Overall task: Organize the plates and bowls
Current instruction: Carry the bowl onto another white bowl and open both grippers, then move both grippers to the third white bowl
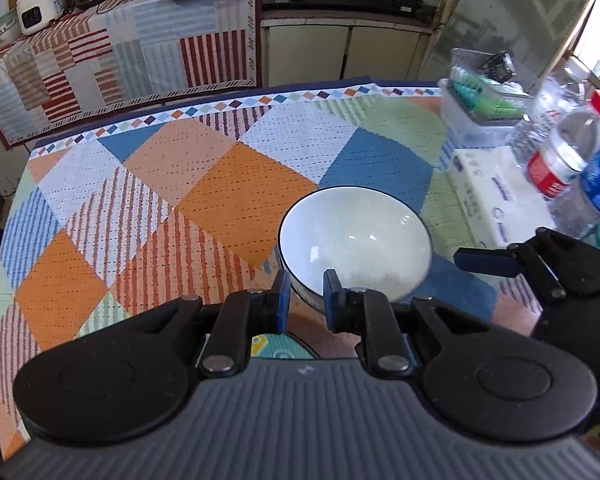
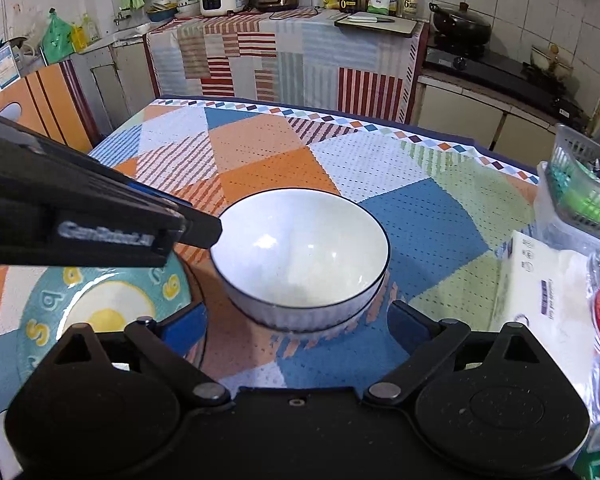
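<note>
A white bowl (image 1: 354, 240) with a dark rim sits on the patchwork tablecloth; it also shows in the right wrist view (image 2: 300, 256). My left gripper (image 1: 305, 294) straddles the bowl's near rim, one pad outside and one inside, jaws narrow but with a gap; it enters the right wrist view from the left (image 2: 204, 228). My right gripper (image 2: 296, 328) is open, its fingers spread either side of the bowl's base; it shows at the right of the left wrist view (image 1: 488, 260). A teal plate (image 2: 100, 304) with a yellow centre lies left of the bowl.
A tissue box (image 1: 496, 196), water bottles (image 1: 568, 152) and a clear plastic basket (image 1: 480, 104) crowd the table's right side. Behind the table (image 1: 172, 184) stands a counter (image 2: 284, 52) with appliances, bottles and a stove.
</note>
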`<state>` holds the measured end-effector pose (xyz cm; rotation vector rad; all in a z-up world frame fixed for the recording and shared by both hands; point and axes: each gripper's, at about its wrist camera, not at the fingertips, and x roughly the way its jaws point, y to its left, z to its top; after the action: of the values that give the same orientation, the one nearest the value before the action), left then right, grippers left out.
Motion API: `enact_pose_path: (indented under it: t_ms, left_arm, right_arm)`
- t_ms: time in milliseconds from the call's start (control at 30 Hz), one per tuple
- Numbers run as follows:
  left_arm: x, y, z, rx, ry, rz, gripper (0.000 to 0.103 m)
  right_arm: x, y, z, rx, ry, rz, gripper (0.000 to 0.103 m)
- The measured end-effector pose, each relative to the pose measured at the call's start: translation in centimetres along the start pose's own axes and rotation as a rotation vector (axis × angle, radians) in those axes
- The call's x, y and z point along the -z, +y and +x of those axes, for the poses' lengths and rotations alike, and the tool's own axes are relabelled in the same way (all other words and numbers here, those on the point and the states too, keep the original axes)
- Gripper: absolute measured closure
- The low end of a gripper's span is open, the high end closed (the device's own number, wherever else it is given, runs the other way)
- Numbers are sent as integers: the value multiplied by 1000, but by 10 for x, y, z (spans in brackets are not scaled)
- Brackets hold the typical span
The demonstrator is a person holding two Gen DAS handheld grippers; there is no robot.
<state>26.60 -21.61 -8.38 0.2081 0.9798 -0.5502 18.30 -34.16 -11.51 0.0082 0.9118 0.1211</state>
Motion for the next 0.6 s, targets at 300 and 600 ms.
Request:
enact_pose_path:
  t_ms: [300,600]
  left_arm:
    - [17,-4,-43,23,-4,42,85]
    - [44,4,-96,51,27,82,73]
  right_arm:
    - [1,11,-39,-31,20,12,4]
    - [12,35,-91,-24,17,-47,4]
